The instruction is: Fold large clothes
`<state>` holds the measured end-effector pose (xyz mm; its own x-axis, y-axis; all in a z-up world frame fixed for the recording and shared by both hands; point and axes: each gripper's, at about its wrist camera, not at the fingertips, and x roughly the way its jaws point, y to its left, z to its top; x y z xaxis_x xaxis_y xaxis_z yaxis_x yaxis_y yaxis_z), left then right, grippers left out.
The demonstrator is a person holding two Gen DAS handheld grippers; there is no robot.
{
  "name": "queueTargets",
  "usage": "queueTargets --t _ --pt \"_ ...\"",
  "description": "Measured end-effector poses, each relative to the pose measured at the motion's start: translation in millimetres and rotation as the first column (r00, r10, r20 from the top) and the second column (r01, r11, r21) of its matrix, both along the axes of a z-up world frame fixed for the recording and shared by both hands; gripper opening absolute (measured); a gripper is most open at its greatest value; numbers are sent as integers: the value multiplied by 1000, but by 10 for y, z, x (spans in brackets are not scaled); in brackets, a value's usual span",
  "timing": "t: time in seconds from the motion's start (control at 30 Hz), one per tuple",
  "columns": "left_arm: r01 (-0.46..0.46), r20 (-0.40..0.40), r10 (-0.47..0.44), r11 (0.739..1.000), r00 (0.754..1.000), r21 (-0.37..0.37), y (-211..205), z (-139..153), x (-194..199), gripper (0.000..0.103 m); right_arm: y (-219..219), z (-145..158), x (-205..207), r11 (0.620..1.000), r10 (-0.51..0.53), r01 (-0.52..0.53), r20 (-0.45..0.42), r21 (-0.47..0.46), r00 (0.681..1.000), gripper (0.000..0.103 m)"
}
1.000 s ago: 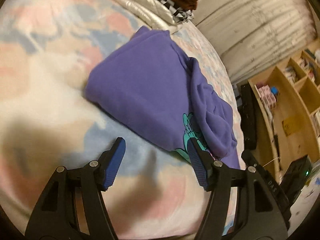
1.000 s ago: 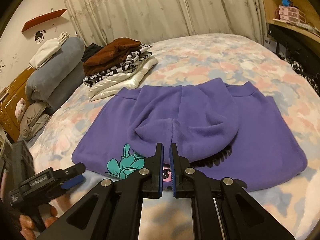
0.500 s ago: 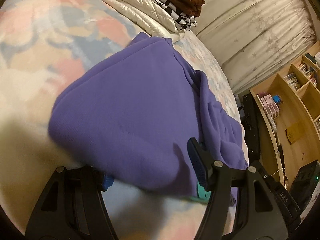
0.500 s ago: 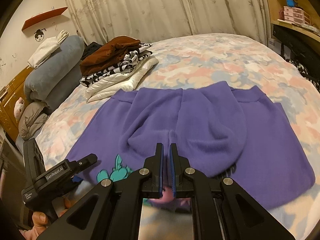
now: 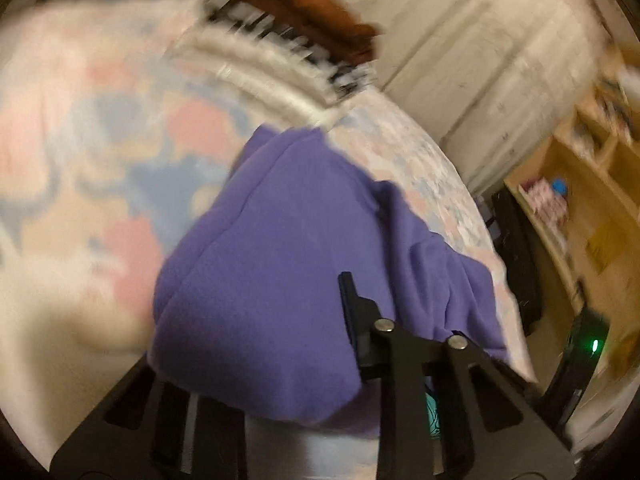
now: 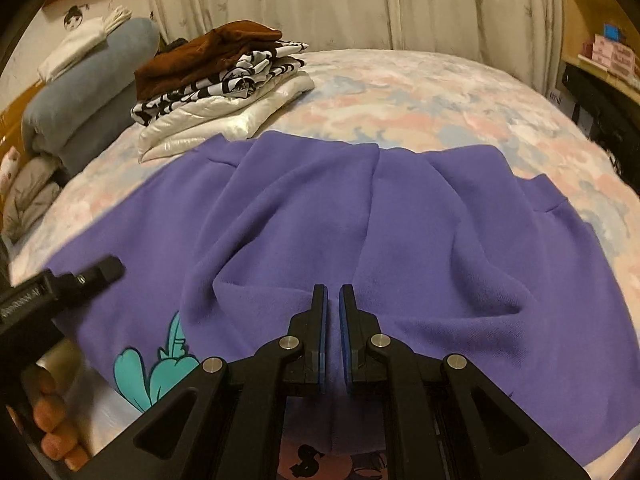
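From the left wrist view, blurred by motion, the purple hoodie [image 5: 280, 264] lies on the floral bedspread [image 5: 100, 160], and a thick fold of its near corner bulges between the fingers of the left gripper [image 5: 256, 316]. The jaws are closing on that fold; the right-hand finger [image 5: 352, 308] stands against the cloth, while the other finger is buried under it. Beyond the hoodie sits a stack of folded clothes [image 5: 288, 48], with curtains [image 5: 460, 40] behind and a wooden shelf unit [image 5: 580, 200] at the right.

From the right wrist view, the hoodie [image 6: 360, 240] spreads wide across the bedspread [image 6: 420, 96], hood folded down over the body, a teal print [image 6: 152, 368] showing at its near left edge. The right gripper [image 6: 333, 300] is clenched, with only a narrow slit between its blue pads and purple cloth bunched beneath them; whether any fabric is pinched cannot be told. At the left, the left gripper [image 6: 100, 272] reaches over the hoodie's corner, a hand [image 6: 52, 420] beneath it. The stack of folded clothes [image 6: 220, 84] rests beyond, beside rolled bedding [image 6: 88, 92].
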<state>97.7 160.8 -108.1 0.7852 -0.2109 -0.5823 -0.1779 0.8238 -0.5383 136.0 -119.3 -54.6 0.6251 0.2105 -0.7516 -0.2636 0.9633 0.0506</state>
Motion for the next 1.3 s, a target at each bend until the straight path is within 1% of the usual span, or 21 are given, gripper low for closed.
queueTargets --t 0.07,0.13,0.17,0.2,0.27,0.4,0.53,0.57,0.6,0.67,0.73,0.83,0.9,1.0,1.03,1.07,1.1,1.13,1.2,1.27,1.3 --pt "38 58 -44 994 997 102 -175 198 -8 18 -3 -45 27 1000 0 1 -16 22 1000 6" --pt "78 117 -99 982 988 170 -344 390 -17 17 -63 -80 55 998 4 -1 -39 65 999 6" --pt "105 148 -137 973 979 204 -452 496 -2 17 -99 -102 78 996 6 -1 -52 89 999 6" --pt "122 165 -161 967 973 222 -529 566 20 17 -116 -105 61 994 7 -1 -59 105 998 6" --pt "158 197 -206 959 959 235 -675 701 67 17 -161 -84 15 991 10 -1 -68 137 998 6" --pt "231 238 -280 949 930 216 -1004 914 185 17 -346 -111 9 971 8 18 -106 238 994 7" --pt "296 252 -355 923 900 246 -1395 1062 269 17 -620 -172 52 930 33 28 -159 367 987 6" --pt "312 255 -376 915 891 257 -1503 1105 298 17 -686 -186 78 917 38 34 -171 398 985 6" --pt "327 258 -395 906 882 268 -1615 1152 241 17 -771 -210 106 897 46 42 -188 439 981 6" --pt "365 260 -445 880 857 303 -1877 1222 250 17 -952 -250 158 857 65 59 -221 511 973 6" --pt "400 259 -492 853 831 335 -2170 1289 169 17 -1091 -260 174 831 79 69 -241 552 967 6" --pt "445 250 -552 812 796 378 -2592 1341 107 17 -1327 -203 140 814 90 74 -251 576 964 7" --pt "471 236 -580 791 779 391 -2856 1332 108 17 -1572 -135 75 814 52 100 -242 572 969 7" --pt "512 204 -617 762 760 397 -3210 1257 132 16 -2050 -11 -55 828 -90 185 -200 530 976 7" --pt "528 190 -632 749 752 400 -3349 1213 140 16 -2268 45 -118 834 -173 240 -177 497 969 7" --pt "539 181 -642 740 745 403 -3465 1191 143 16 -2411 84 -167 836 -229 276 -157 473 961 7" --pt "555 166 -656 726 736 406 -3594 1138 151 16 -2630 138 -231 831 -303 328 -128 449 944 7" --pt "574 150 -673 708 724 412 -3740 1082 149 16 -2790 169 -271 820 -351 363 -113 442 930 7" --pt "605 109 -706 668 700 434 -4029 951 120 16 -3050 207 -315 799 -411 409 -95 441 907 7" --pt "632 55 -732 622 679 462 -4301 793 95 16 -3299 231 -354 776 -468 453 -80 440 880 7" --pt "645 18 -742 594 670 480 -4441 678 98 16 -3376 234 -360 767 -489 468 -74 439 869 7"
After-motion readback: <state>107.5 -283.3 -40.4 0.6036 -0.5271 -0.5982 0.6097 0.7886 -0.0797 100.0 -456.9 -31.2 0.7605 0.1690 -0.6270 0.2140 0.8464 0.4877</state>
